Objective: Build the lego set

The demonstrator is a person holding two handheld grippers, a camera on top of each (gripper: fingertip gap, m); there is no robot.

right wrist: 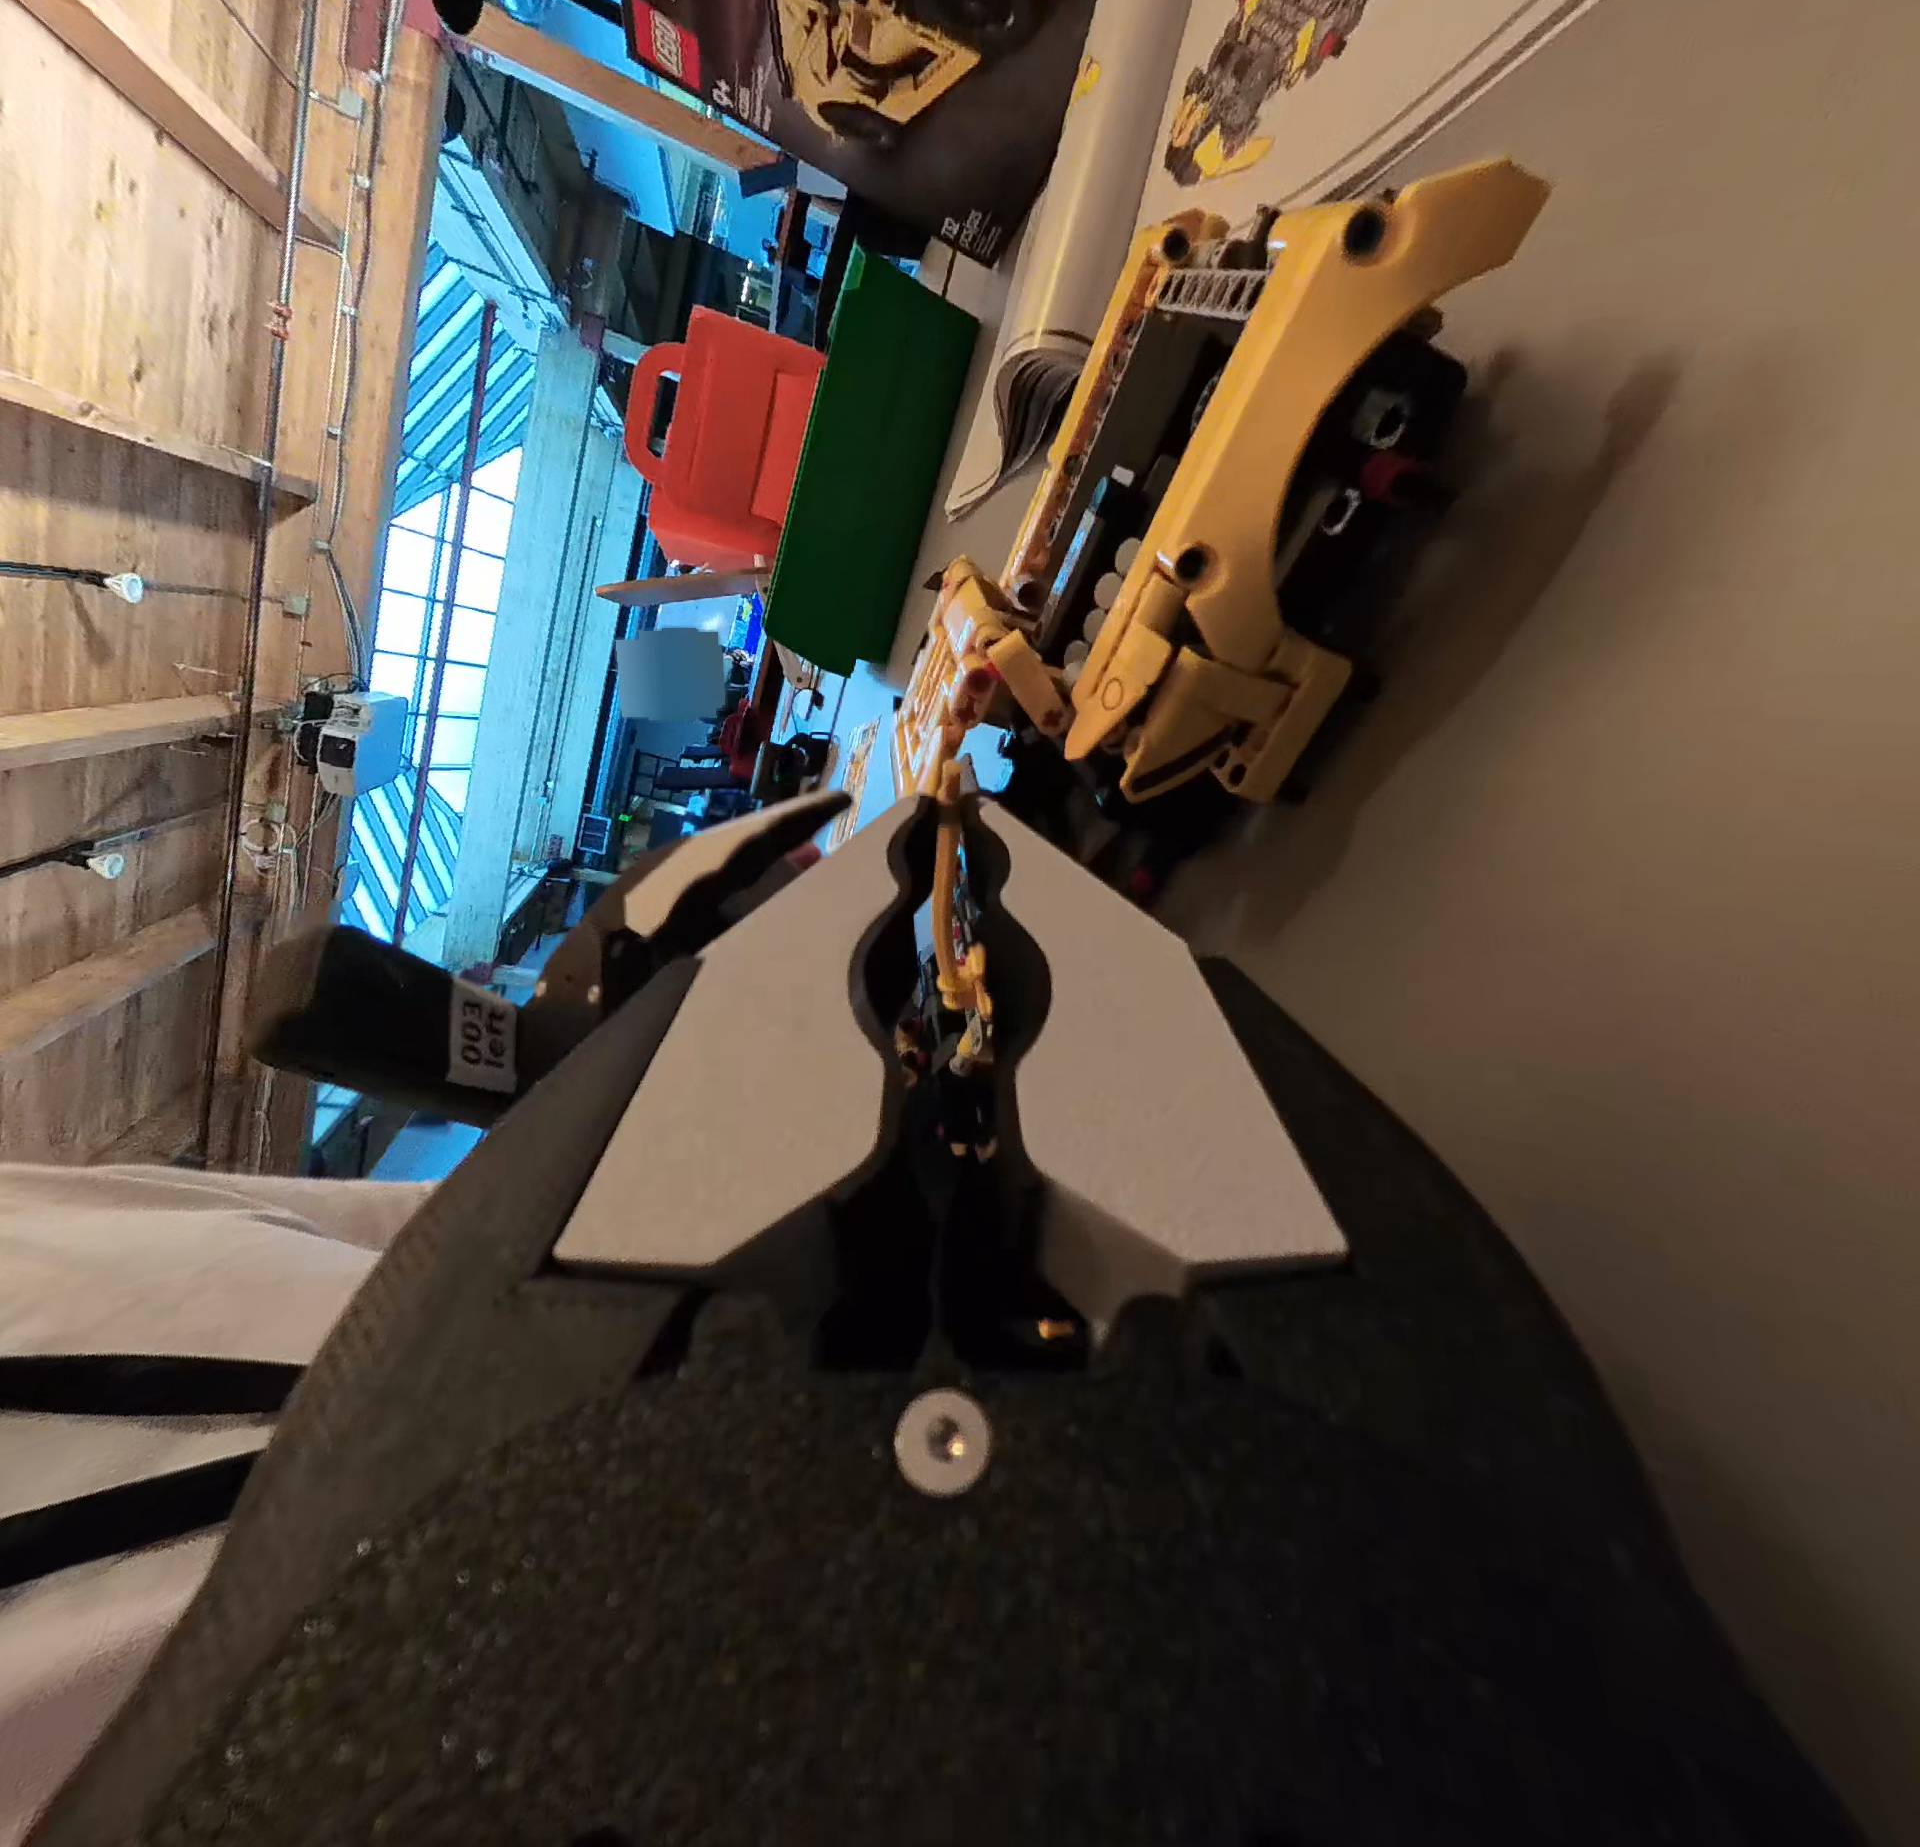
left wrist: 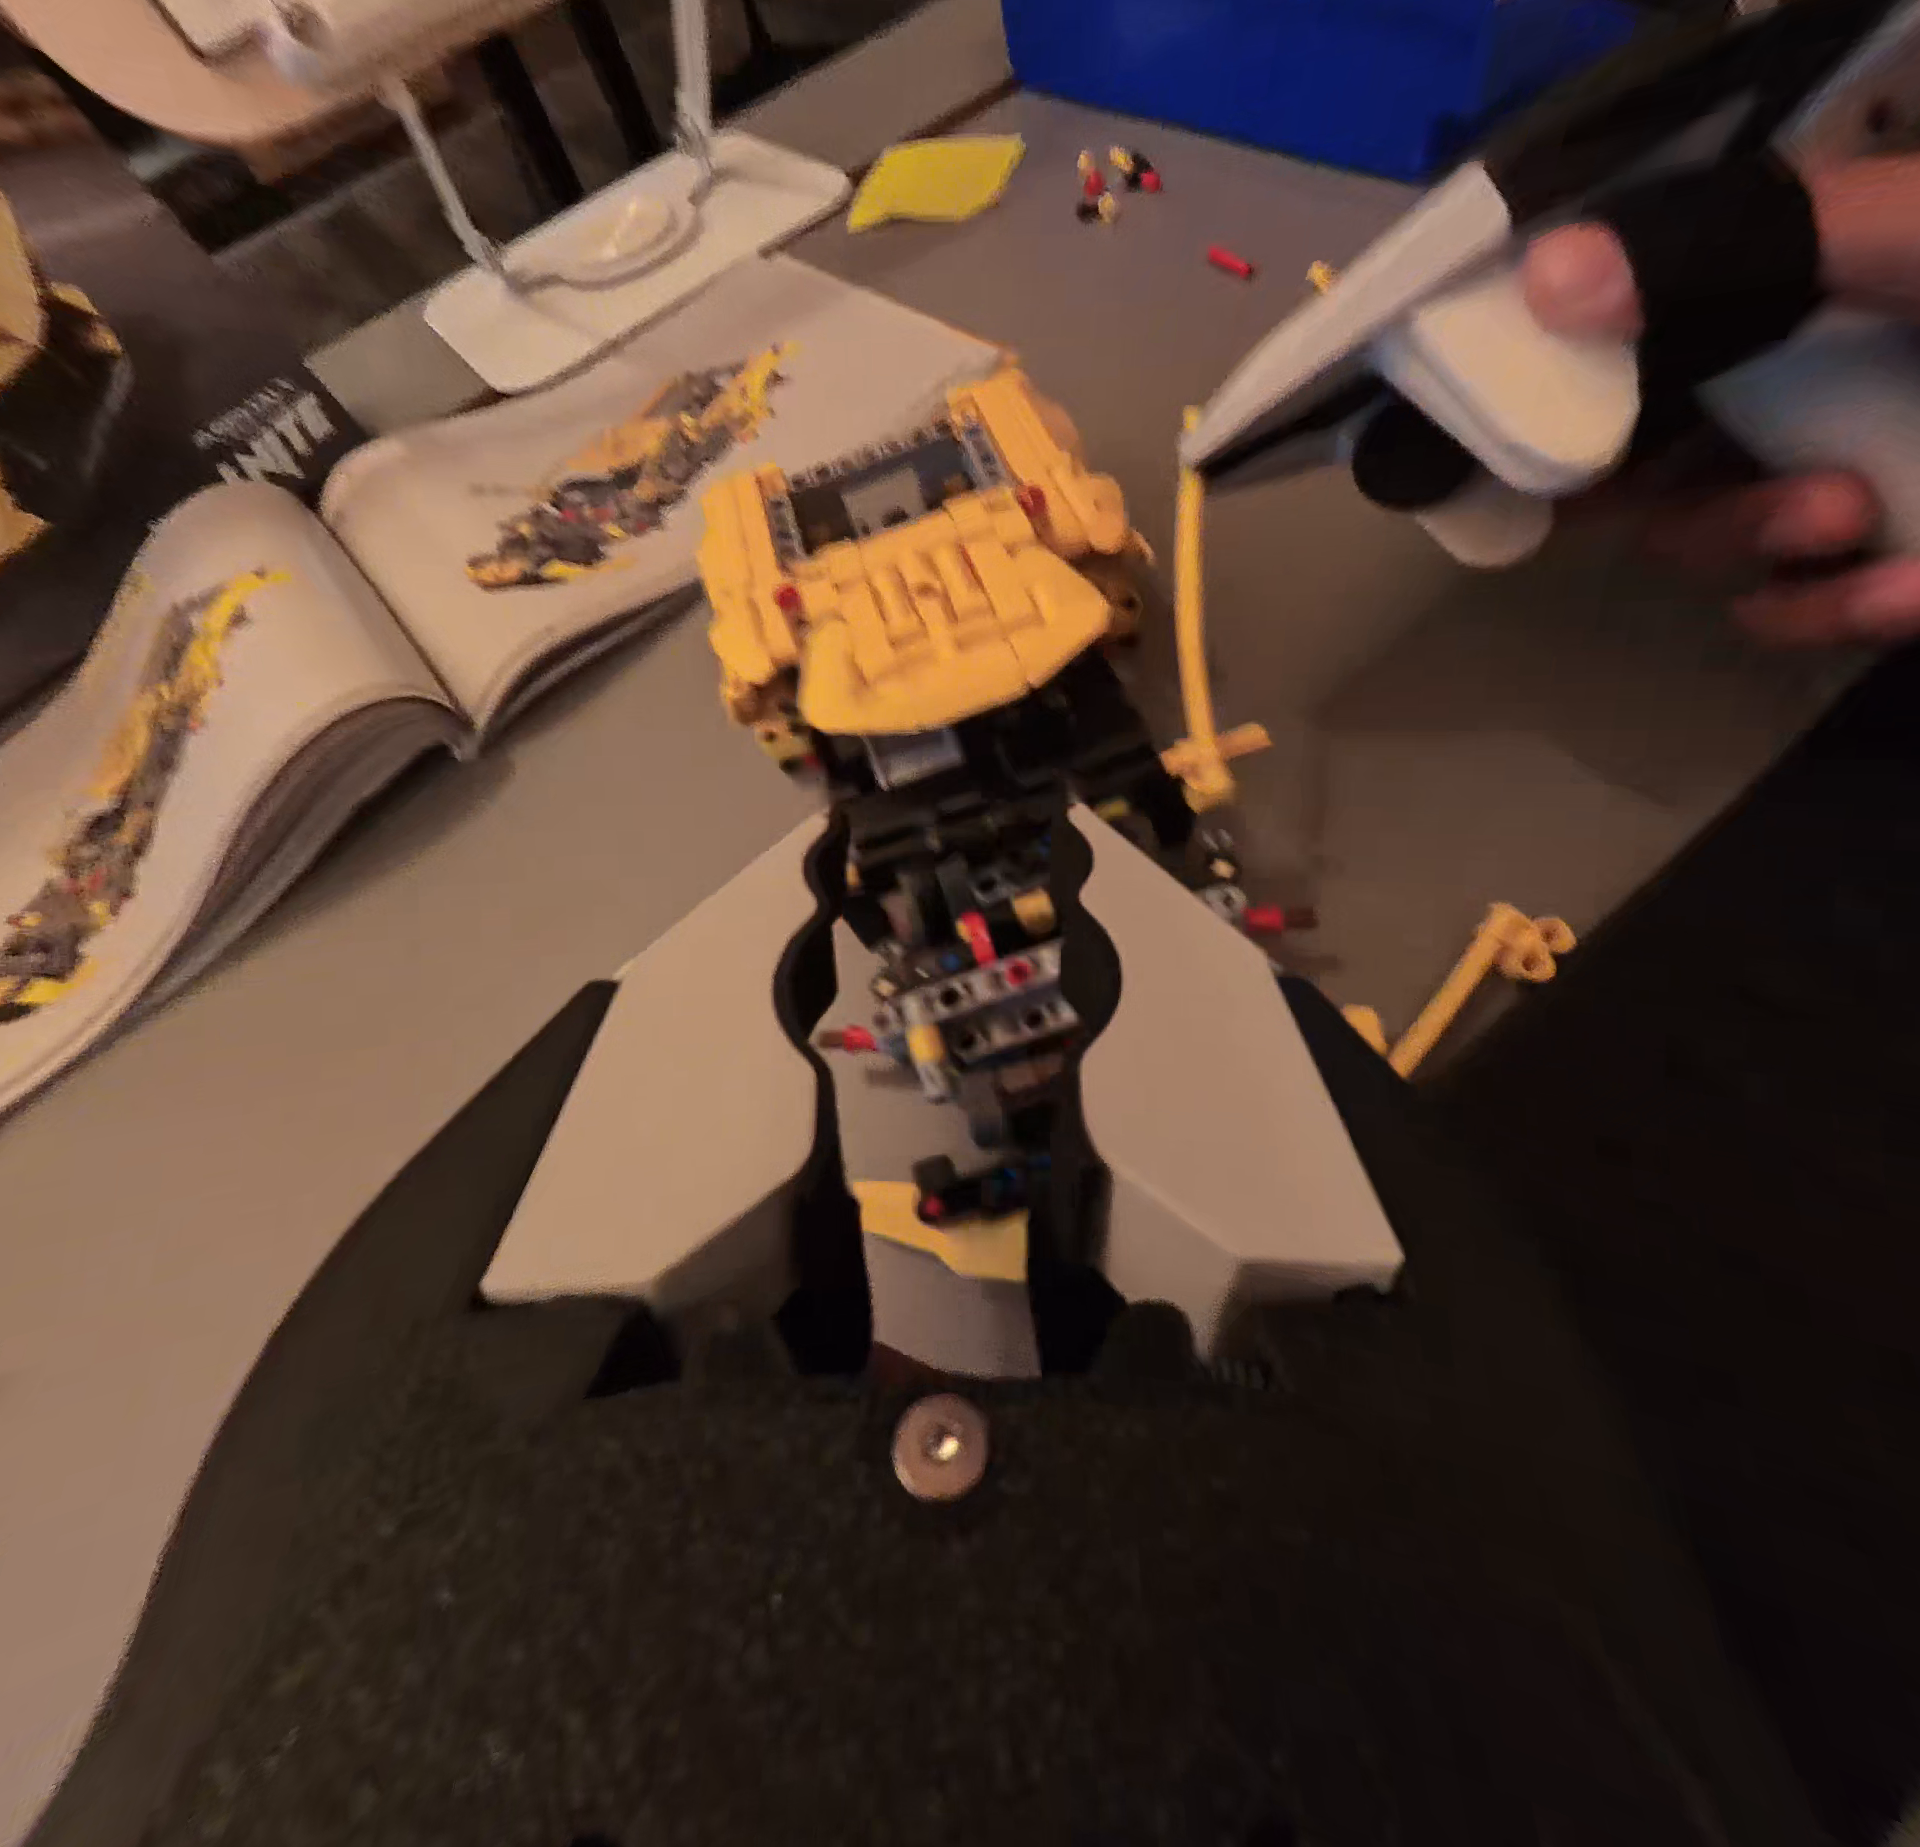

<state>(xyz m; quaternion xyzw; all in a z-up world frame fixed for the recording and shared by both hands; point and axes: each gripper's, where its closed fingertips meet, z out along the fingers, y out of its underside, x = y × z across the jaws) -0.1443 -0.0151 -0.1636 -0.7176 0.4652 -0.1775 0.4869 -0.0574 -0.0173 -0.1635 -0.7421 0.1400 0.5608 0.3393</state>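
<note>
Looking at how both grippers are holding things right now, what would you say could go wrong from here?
1. The left gripper clamps only the car model's dark rear frame; the heavy yellow body overhangs and could twist or pop apart.
2. The right gripper pinches a thin yellow flexible rod, which may bend or slip.

Glossy yellow plastic covers the lego car [right wrist: 1226, 509]; the worktop [left wrist: 312, 1018] looks matt grey and smooth, the instruction book [left wrist: 416, 550] is paper, the ceiling boards [right wrist: 125, 343] rough bare wood
</note>
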